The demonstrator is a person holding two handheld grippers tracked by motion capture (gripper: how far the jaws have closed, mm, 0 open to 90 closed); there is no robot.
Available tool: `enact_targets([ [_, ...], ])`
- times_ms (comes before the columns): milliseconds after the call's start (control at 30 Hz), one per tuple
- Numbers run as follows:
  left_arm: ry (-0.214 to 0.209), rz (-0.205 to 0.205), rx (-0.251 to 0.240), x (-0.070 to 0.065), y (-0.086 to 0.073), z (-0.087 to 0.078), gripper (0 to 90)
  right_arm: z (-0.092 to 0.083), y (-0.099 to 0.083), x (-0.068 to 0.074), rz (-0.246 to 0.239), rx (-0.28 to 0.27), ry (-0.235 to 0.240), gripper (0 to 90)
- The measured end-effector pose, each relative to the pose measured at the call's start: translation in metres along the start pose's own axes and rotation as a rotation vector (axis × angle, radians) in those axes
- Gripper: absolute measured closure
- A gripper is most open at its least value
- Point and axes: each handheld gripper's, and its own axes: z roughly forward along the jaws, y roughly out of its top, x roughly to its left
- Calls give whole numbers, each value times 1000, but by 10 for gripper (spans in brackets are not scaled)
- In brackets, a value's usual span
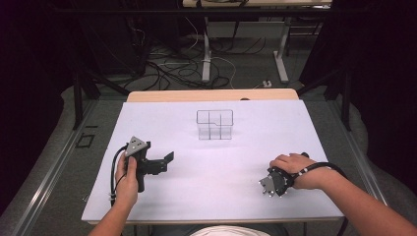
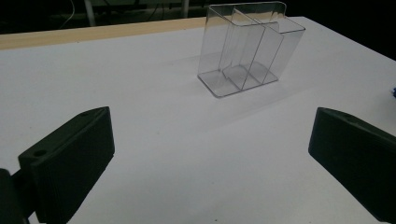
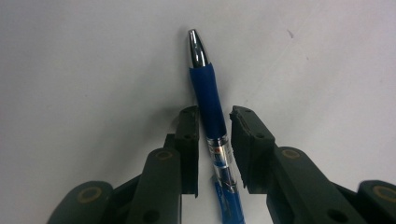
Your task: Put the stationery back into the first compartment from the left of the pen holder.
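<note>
A clear plastic organizer [image 1: 215,125] with several compartments stands empty at the middle of the white table; the left gripper view has this organizer [image 2: 247,46] straight ahead. My left gripper [image 1: 164,163] rests near the table's left side, pointed toward it, open and empty [image 2: 210,154]. At the right front, my right gripper [image 1: 271,186] points down at the table. A blue pen [image 3: 208,88] with a silver tip lies flat between its jaws [image 3: 214,114]. The jaws stand narrowly apart: one touches the barrel, and a thin gap shows at the other.
The white sheet [image 1: 255,147] covers the table, with a wooden edge [image 1: 211,95] at the far side. Beyond it, cables and table legs [image 1: 206,59] sit on the floor. Dark curtains flank both sides.
</note>
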Motion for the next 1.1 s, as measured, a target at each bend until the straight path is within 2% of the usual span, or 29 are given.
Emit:
enact_targets([
  [67,-1,0,1,0,0,0,1,3,0,0,-10,-11,14,733],
  [333,-2,-6,2,0,-1,1,1,4,0,2,-38,5,5,791],
  [400,0,1,4,0,0,1,1,3,1,3,-50,11,-6,792],
  [433,-3,-3,3,0,0,1,1,5,0,4,-48,-9,-12,793],
  [467,-3,-4,2,0,0,1,1,5,0,4,-40,-9,-9,793],
  [533,-4,-4,2,-1,0,1,1,5,1,3,-61,-4,9,794],
  [567,-3,-5,1,-1,-1,1,1,4,1,3,-66,11,4,794],
  [667,-1,0,3,0,-1,1,1,5,2,3,-76,0,1,794],
  [867,-1,1,5,1,-1,1,1,4,2,3,-69,1,9,794],
  [900,-1,1,4,0,-1,1,1,4,2,3,-68,8,-6,794],
  [1000,-4,-1,6,-1,-1,1,1,3,3,2,-55,-17,2,795],
  [1067,-8,-5,4,-2,-1,2,1,1,3,1,-48,-22,-9,795],
  [1100,-9,-5,5,-2,-1,2,1,0,3,1,-37,-25,-35,795],
])
